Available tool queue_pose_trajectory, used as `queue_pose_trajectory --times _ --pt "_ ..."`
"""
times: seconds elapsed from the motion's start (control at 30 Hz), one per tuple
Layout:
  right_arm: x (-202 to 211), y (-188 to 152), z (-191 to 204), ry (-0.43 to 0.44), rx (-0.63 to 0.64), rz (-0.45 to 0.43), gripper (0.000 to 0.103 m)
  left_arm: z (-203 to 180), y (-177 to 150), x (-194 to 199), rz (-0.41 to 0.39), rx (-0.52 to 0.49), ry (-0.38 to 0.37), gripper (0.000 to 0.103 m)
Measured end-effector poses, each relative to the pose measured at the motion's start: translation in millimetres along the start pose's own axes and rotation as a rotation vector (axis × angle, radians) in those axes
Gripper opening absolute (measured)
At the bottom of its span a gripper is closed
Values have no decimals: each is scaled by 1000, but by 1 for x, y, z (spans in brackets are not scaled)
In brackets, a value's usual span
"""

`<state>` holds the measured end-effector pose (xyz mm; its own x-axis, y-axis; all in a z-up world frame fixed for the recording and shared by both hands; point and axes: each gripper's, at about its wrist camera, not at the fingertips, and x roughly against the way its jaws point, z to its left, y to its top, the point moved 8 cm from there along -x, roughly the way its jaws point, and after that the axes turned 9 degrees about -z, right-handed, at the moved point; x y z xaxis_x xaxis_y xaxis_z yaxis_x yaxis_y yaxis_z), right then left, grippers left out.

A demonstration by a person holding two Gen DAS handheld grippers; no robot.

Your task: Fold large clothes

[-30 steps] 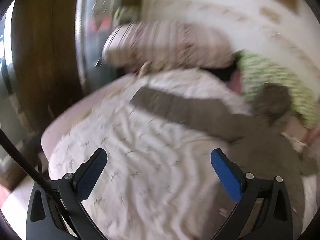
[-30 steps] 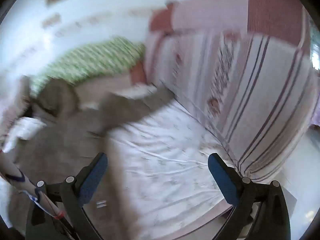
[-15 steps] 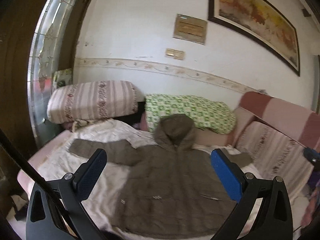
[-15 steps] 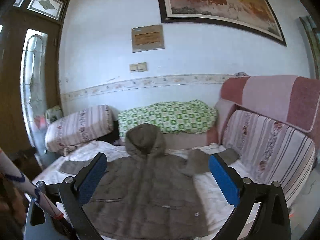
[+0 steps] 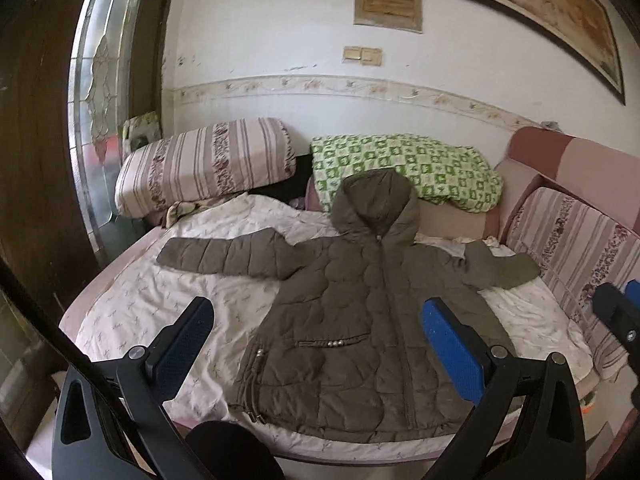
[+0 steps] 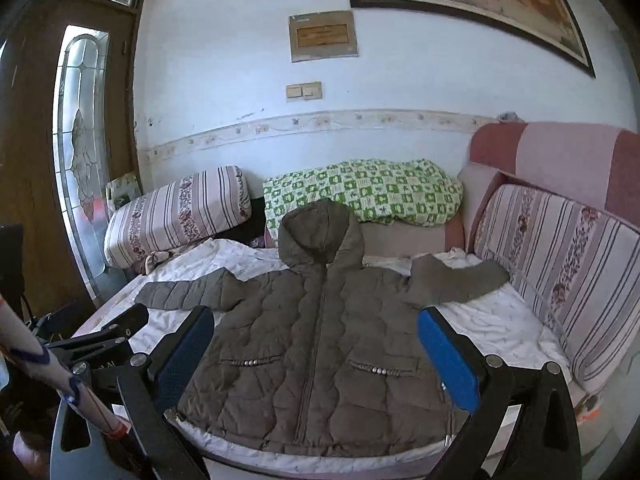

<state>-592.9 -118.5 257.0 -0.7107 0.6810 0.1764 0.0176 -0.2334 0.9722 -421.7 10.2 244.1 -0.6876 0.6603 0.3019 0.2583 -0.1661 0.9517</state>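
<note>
The bed (image 5: 132, 312), under its white sheet, is carrying the olive hooded jacket (image 5: 360, 320), which is lying front-up and spread flat, both sleeves stretched sideways and the hood resting against the green checked pillow (image 5: 404, 168). A second ago both cameras were sweeping low over the sheet in a blur; now they are looking at the whole garment from beyond the hem, so folding is, I judge, only about to start. The left gripper (image 5: 316, 328) and right gripper (image 6: 312, 340) are hovering apart from the cloth, fingers spread wide and gripping nothing.
</note>
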Motion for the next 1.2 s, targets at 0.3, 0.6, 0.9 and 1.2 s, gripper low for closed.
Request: queue_pose_trajectory --times 0.3,0.6,0.9,1.2 --pt "-27 -12 4 6 -1 64 103 16 -10 -24 45 38 51 103" --pt "-43 -22 3 -6 4 108 103 13 -21 -41 88 24 54 103" --pt "-48 -29 6 -2 14 124 103 10 -28 -50 111 17 63 103" --pt "-50 -33 5 -11 11 134 103 9 -33 -51 116 12 62 103"
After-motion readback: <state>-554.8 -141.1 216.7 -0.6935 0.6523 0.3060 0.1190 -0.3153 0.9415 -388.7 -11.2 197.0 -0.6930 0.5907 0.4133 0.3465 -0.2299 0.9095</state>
